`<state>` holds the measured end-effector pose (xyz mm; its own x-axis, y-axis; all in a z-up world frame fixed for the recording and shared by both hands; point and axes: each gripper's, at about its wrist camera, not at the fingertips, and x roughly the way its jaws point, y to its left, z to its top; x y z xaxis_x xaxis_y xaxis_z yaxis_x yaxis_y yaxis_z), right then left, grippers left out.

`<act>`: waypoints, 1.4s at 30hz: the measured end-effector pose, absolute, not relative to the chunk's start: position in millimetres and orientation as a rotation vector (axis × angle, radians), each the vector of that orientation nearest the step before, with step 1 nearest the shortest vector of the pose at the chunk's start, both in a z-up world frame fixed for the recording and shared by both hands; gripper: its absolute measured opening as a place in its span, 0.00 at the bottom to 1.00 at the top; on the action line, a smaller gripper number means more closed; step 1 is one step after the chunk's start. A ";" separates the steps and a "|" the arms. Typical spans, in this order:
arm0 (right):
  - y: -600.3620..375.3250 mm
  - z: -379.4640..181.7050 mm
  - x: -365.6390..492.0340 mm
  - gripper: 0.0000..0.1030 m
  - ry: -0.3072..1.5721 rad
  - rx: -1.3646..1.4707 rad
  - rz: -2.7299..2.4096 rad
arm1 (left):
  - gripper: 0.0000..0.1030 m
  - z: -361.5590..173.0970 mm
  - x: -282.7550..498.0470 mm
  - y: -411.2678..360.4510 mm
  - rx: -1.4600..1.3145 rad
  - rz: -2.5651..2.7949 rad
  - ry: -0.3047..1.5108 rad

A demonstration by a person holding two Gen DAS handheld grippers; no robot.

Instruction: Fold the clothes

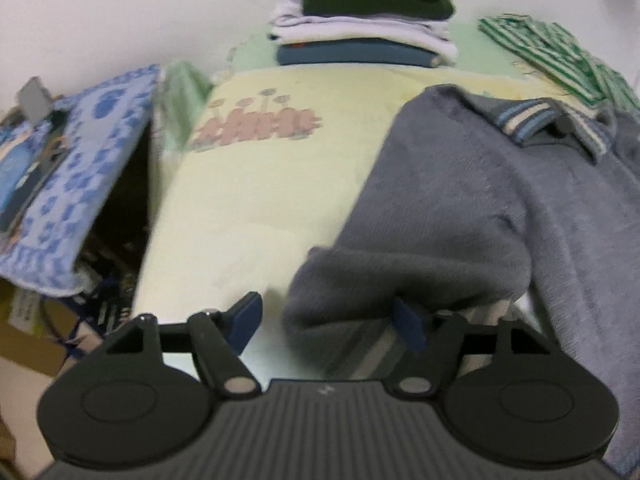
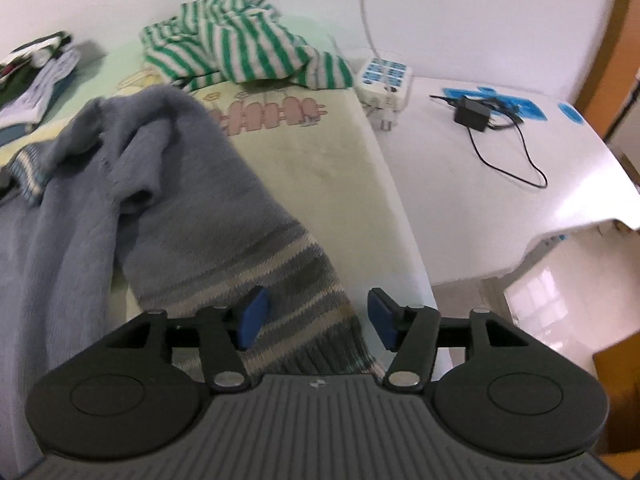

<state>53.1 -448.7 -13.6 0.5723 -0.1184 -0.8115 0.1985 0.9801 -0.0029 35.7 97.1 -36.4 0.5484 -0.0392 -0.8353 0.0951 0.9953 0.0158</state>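
Observation:
A grey knit sweater (image 1: 460, 184) with a blue-and-cream striped collar (image 1: 528, 118) lies spread on a pale yellow mat (image 1: 260, 184). In the left wrist view one sleeve is folded back into a bunch, and my left gripper (image 1: 328, 322) stands open around its lower end. The right blue pad (image 1: 408, 324) sits at the cloth's edge without pinching it. In the right wrist view the sweater (image 2: 180, 184) ends in a striped cuff (image 2: 296, 280). That cuff lies under and between the fingers of my open right gripper (image 2: 318, 316).
A stack of folded clothes (image 1: 360, 20) stands at the mat's far end, with a crumpled green-striped garment (image 2: 240, 44) beside it. The white table (image 2: 480, 200) carries a power strip (image 2: 384, 80) and a black adapter with its cord (image 2: 472, 114). A blue patterned cloth (image 1: 80, 160) covers a box on the left.

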 end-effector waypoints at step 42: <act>-494.5 -24.4 173.0 0.32 0.860 -0.270 -0.433 | 0.53 -31.2 138.7 129.7 0.281 0.167 0.979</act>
